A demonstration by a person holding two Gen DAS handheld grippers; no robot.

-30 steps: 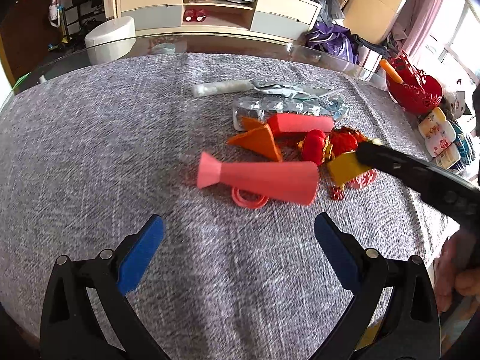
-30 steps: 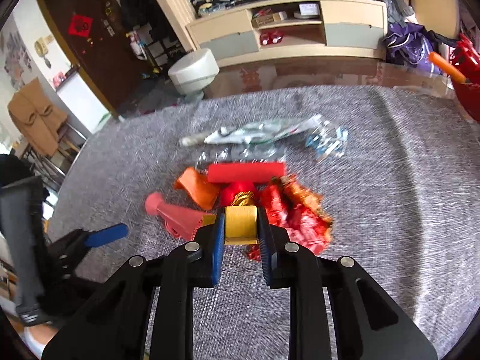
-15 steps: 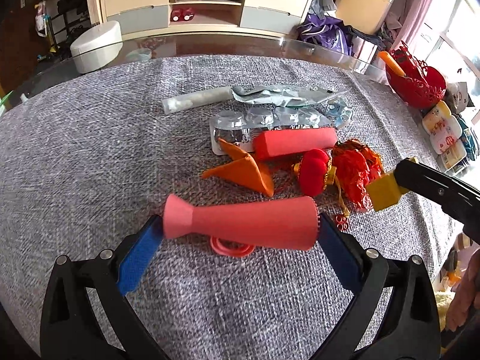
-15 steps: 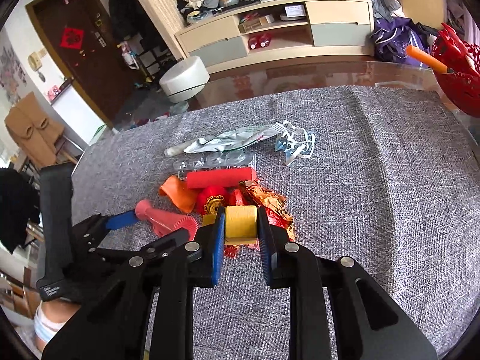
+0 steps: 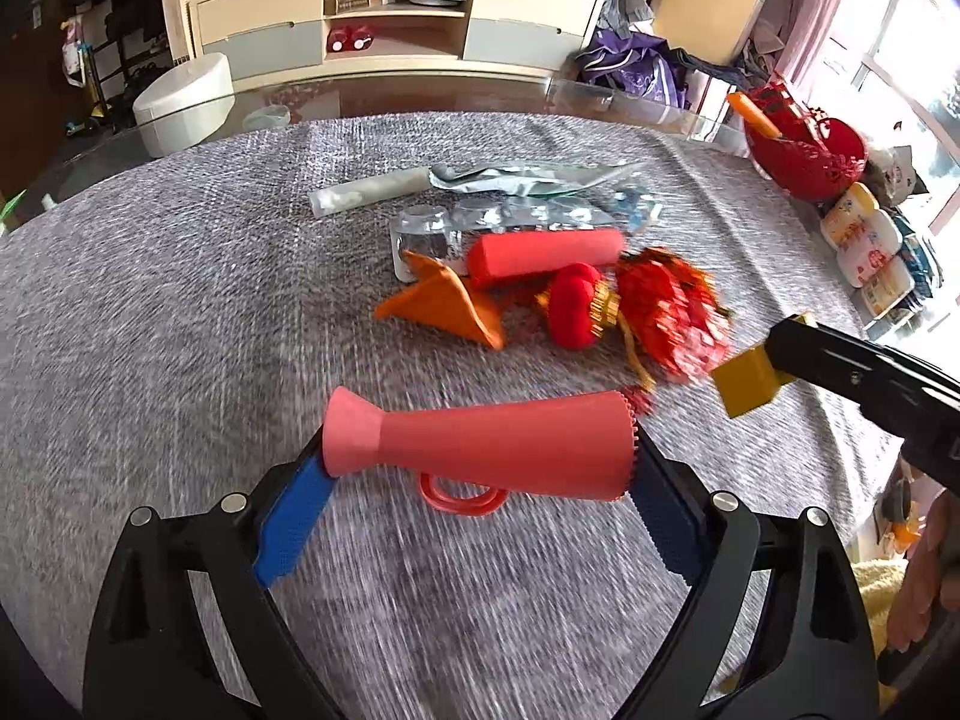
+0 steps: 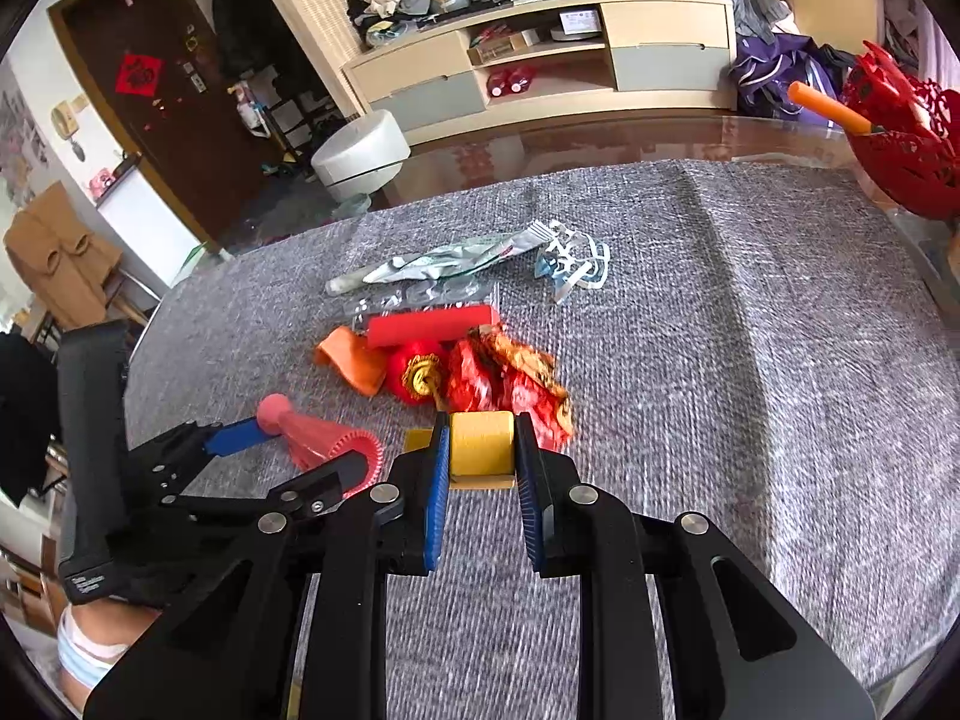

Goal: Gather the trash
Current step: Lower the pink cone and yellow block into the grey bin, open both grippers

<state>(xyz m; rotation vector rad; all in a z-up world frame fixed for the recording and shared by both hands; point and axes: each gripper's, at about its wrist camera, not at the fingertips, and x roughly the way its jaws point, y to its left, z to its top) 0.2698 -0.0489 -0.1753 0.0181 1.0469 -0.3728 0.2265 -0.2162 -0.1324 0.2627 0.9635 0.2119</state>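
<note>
We get bright daylight from the window (image 5: 918, 48) on the right, heavy fisheye bending at edges, motion-smeared grey tablecloth (image 5: 180, 312) up close, dark vignetted corners.

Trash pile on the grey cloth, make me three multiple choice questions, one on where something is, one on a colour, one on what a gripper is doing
1. Where does the red cylinder lie relative to the orange cone?
A. Nearer the camera than it
B. Just behind it, toward the cabinet
C. In the red basket

2. What colour is the block in the right gripper?
A. Green
B. White
C. Yellow

3. What is the left gripper doing?
A. Its jaws bracket the pink horn
B. It is shut on nothing
C. It holds the silver wrapper

Answers:
1. B, the cylinder sits on the far side of the cone.
2. C, a yellow block shows between the blue pads.
3. A, the horn spans from one pad to the other; how firm the grip is cannot be told.
</note>
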